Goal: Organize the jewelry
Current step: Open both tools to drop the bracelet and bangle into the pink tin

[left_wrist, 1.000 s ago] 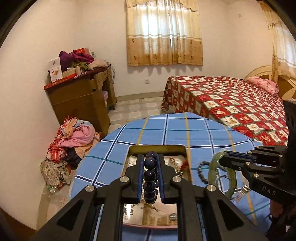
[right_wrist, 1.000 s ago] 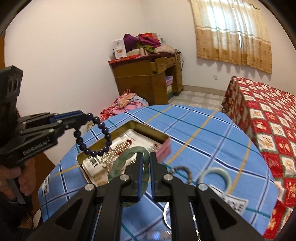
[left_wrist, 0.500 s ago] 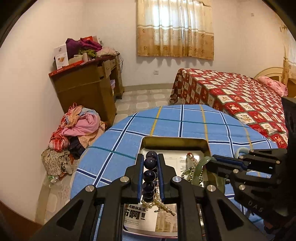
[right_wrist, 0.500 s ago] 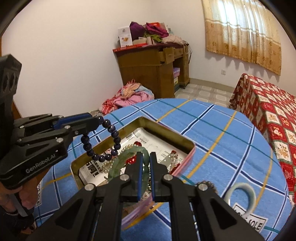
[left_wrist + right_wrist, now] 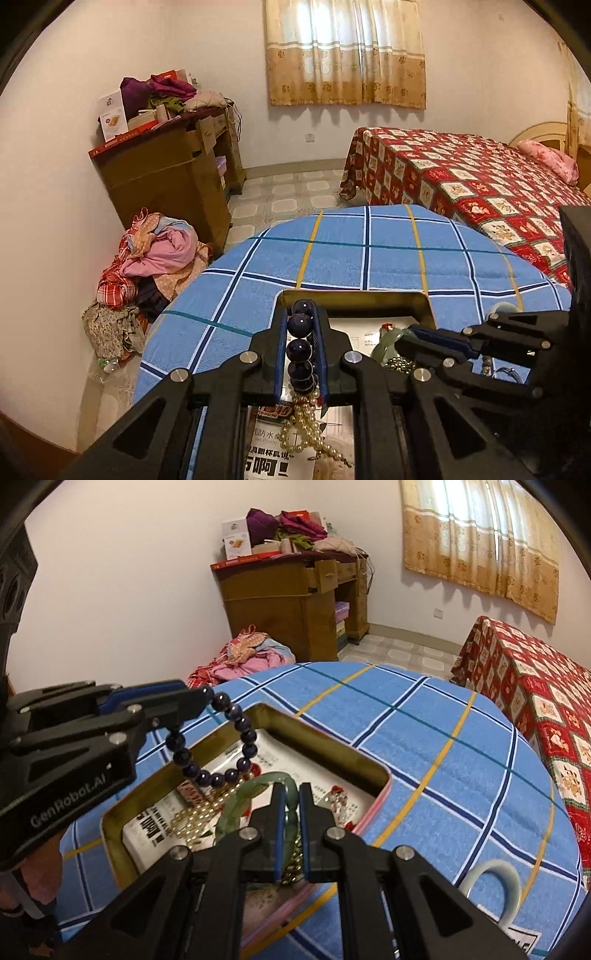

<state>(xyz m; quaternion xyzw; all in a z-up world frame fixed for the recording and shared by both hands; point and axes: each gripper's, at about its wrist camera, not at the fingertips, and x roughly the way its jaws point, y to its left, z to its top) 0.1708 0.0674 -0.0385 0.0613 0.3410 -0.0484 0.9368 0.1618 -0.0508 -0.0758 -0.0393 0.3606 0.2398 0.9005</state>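
An open gold tin (image 5: 373, 771) lined with printed paper lies on the blue checked table. My left gripper (image 5: 301, 314) is shut on a dark bead bracelet (image 5: 298, 349), which hangs as a loop (image 5: 221, 746) over the tin's left part. My right gripper (image 5: 290, 794) is shut on a green jade bangle (image 5: 240, 805), held over the tin's middle; in the left wrist view the bangle (image 5: 384, 343) shows at the right gripper's tips. A pearl string (image 5: 306, 428) and a red-and-clear ornament (image 5: 338, 795) lie inside the tin.
A pale jade bangle (image 5: 495, 880) and a printed label lie on the cloth right of the tin. Beyond the table stand a cluttered wooden desk (image 5: 166, 170), a heap of clothes (image 5: 155, 258) on the floor and a bed with a red quilt (image 5: 461, 177).
Both grippers have moved forward and down over the tin, carrying the bead bracelet and the green bangle. The tin now fills more of each view.
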